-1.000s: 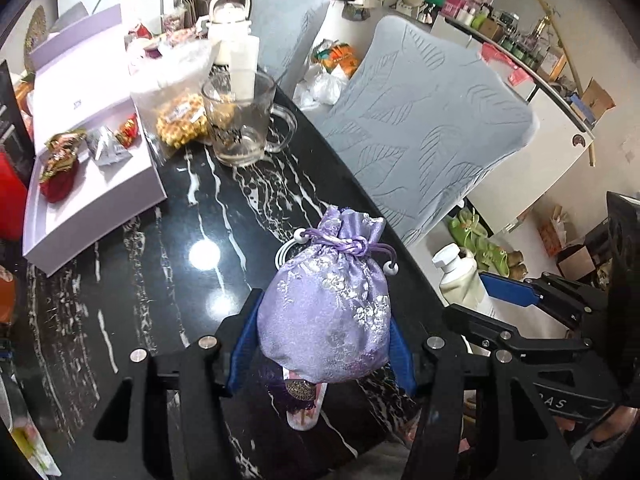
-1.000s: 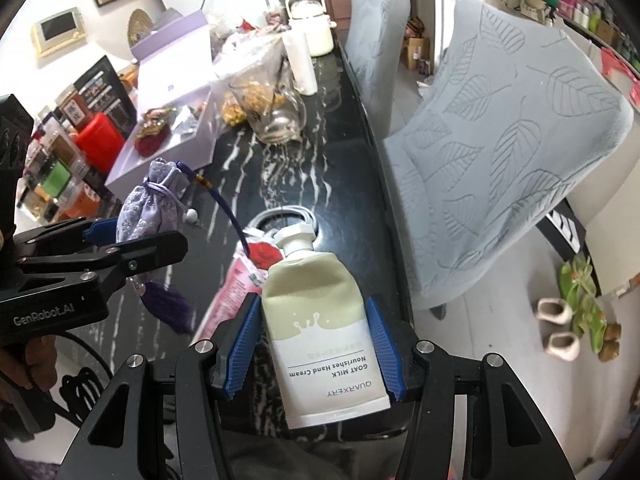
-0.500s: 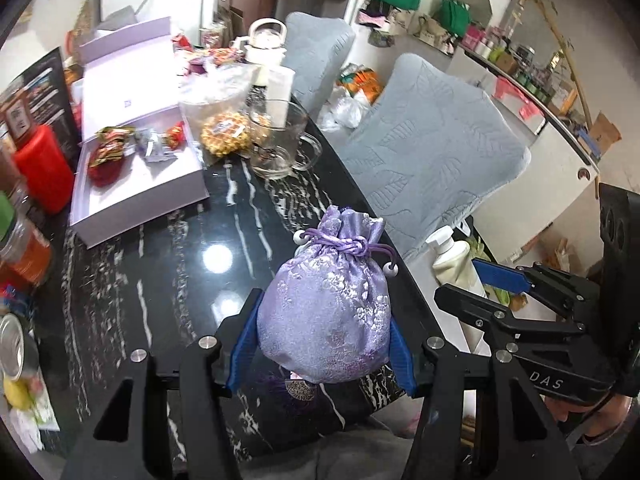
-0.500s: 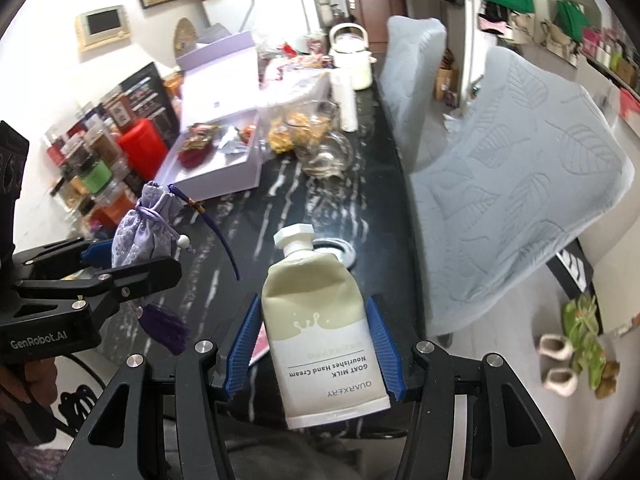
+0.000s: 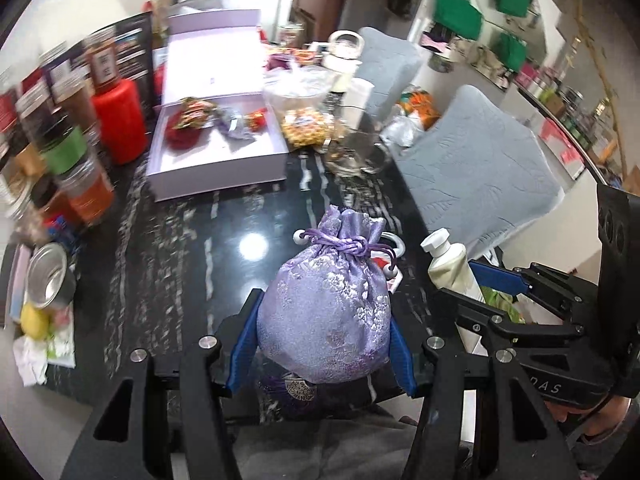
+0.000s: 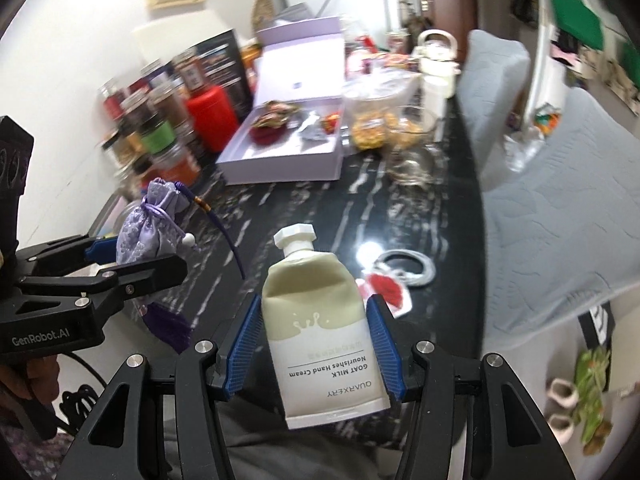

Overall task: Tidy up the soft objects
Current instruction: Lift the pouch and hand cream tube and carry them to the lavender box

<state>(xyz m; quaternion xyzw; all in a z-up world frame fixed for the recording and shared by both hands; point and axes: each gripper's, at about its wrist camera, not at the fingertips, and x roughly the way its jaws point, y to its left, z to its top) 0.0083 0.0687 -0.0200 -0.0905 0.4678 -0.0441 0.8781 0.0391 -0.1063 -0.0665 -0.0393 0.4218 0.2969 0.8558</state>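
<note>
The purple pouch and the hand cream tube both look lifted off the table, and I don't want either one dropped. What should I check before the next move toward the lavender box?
1. Left gripper shut on the purple pouch: ok, blue pads press both sides.
2. Right gripper shut on the hand cream tube: ok, tube squeezed between the pads.
3. Pouch tassel hanging free: cannot tell, it dangles low near the black table.
4. Lavender box open: ok, lid up.
5. Free space in the box: ok, front part is bare.
6. Glass cup beside the box out of the way: cannot tell.
</note>
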